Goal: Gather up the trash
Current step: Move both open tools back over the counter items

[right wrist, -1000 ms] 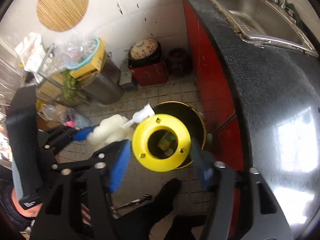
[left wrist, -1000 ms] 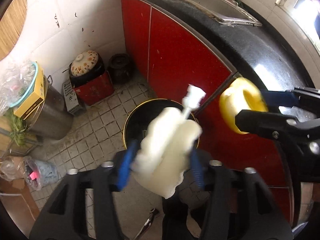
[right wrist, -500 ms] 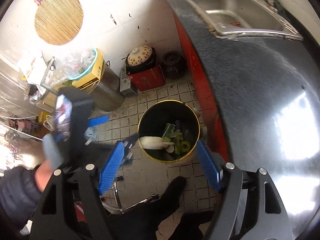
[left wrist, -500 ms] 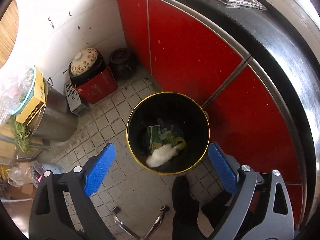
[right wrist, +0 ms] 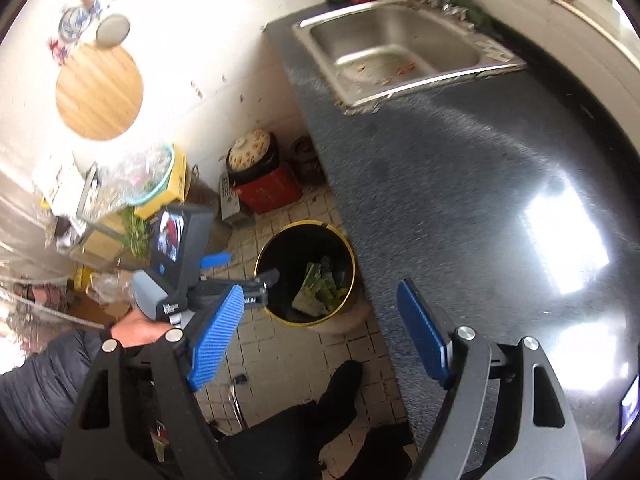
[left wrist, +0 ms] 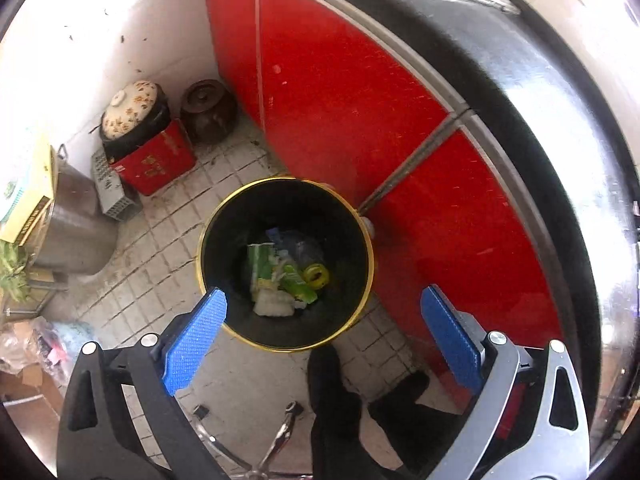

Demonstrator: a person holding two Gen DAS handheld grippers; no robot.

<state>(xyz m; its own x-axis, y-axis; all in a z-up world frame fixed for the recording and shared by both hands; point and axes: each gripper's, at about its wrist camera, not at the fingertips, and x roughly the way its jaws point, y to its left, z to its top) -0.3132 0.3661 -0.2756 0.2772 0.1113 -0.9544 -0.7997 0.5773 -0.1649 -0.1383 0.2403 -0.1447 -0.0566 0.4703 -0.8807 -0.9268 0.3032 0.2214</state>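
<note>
A black bin with a gold rim stands on the tiled floor against the red cabinet. Inside lie a crumpled white bottle, a yellow tape roll and green wrappers. My left gripper hangs straight above the bin, open wide and empty. My right gripper is higher, by the counter edge; its jaws are opening with nothing between them. The right wrist view also shows the bin and, to its left, the left gripper in a person's hand.
Red cabinet doors and a dark counter with a steel sink run along the right. A lidded pot on a red box, a brown jar and a metal pot crowd the corner. A person's dark legs and a chrome chair base lie below.
The left gripper let go of the white bottle and the right gripper let go of the yellow roll; both now lie in the bin. The right gripper has risen and pulled back.
</note>
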